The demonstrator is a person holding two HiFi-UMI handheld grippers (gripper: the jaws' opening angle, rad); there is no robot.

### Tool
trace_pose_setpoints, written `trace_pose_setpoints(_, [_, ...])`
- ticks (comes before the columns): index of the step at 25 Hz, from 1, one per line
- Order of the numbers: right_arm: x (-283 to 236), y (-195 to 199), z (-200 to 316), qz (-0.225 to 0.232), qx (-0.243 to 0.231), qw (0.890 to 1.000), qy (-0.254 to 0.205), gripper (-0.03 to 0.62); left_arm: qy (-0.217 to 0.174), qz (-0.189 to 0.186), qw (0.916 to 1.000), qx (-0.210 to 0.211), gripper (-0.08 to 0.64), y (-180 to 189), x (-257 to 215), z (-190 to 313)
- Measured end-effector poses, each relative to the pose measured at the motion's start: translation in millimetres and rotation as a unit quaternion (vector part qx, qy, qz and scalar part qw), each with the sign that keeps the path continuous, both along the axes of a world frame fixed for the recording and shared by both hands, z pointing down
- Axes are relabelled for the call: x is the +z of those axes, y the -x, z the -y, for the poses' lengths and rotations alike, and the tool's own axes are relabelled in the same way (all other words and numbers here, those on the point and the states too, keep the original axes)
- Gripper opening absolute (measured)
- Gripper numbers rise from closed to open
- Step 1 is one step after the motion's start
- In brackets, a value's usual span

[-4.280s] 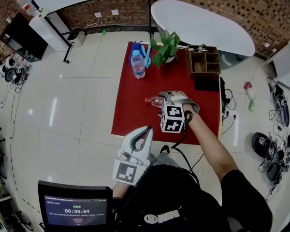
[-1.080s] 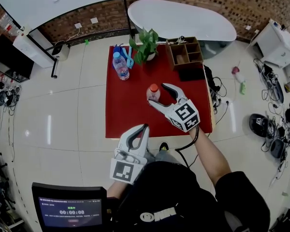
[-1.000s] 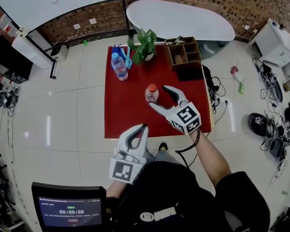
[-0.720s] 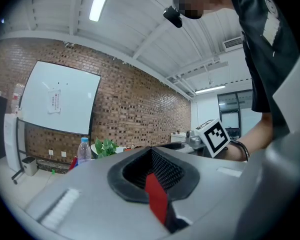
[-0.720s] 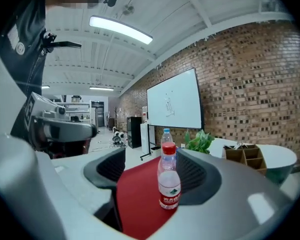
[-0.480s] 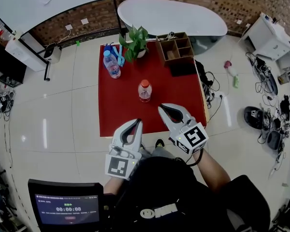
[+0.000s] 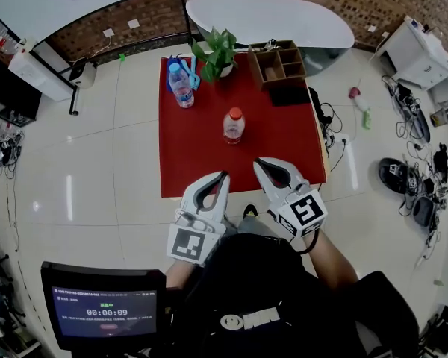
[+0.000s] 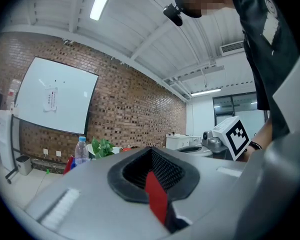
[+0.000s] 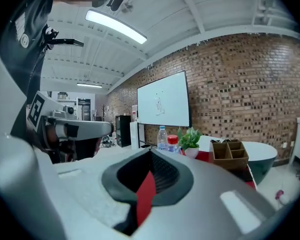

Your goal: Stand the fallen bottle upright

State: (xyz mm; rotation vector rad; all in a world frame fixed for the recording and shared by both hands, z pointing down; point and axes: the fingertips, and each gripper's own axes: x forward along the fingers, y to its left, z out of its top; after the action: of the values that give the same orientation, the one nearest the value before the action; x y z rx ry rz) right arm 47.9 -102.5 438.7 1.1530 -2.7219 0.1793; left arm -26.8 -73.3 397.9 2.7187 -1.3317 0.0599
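The red-capped bottle [image 7: 234, 125] stands upright by itself in the middle of the red table [image 7: 194, 162]; in the right gripper view the same bottle [image 9: 173, 143] shows far ahead. My right gripper [image 7: 259, 162] hovers at the table's near edge, well short of the bottle. Its jaws have just closed, they are shut now, and nothing is between them [image 9: 151, 153]. My left gripper [image 7: 223, 175] sits beside it at the near edge, also shut and empty [image 8: 151, 150].
A blue-capped bottle [image 7: 181, 85], a potted plant [image 7: 217, 51], a wooden organiser [image 7: 278, 63] and a black pad [image 7: 287, 94] line the table's far side. A white oval table [image 7: 269, 21] stands behind. A monitor [image 7: 104, 312] is near my left.
My right gripper has let go of the red-capped bottle, pulled back to the near table edge and shut empty. The bottle stays standing. The left gripper has barely moved.
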Motion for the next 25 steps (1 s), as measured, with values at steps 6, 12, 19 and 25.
trace_pose_setpoints(6, [1,31,-16,0.004,-0.015,1.0,-0.001,0.005,-0.008,0.0,1.0,0.0,0.008,17,2,-15])
trace_pose_setpoints(12, [0,45,-36,0.003,-0.043,0.999,0.004,0.004,-0.008,0.001,0.9999,-0.008,0.008,18,0,-33])
trace_pose_setpoints(19, [0,21,-71,0.011,-0.059,0.998,0.007,0.005,-0.013,0.009,0.9997,-0.017,0.008,-8,-2,-68])
trace_pose_setpoints(25, [-5,-17,-131,0.026,-0.069,0.997,0.0,0.004,-0.011,0.014,0.9996,-0.023,0.008,-51,-2,-126])
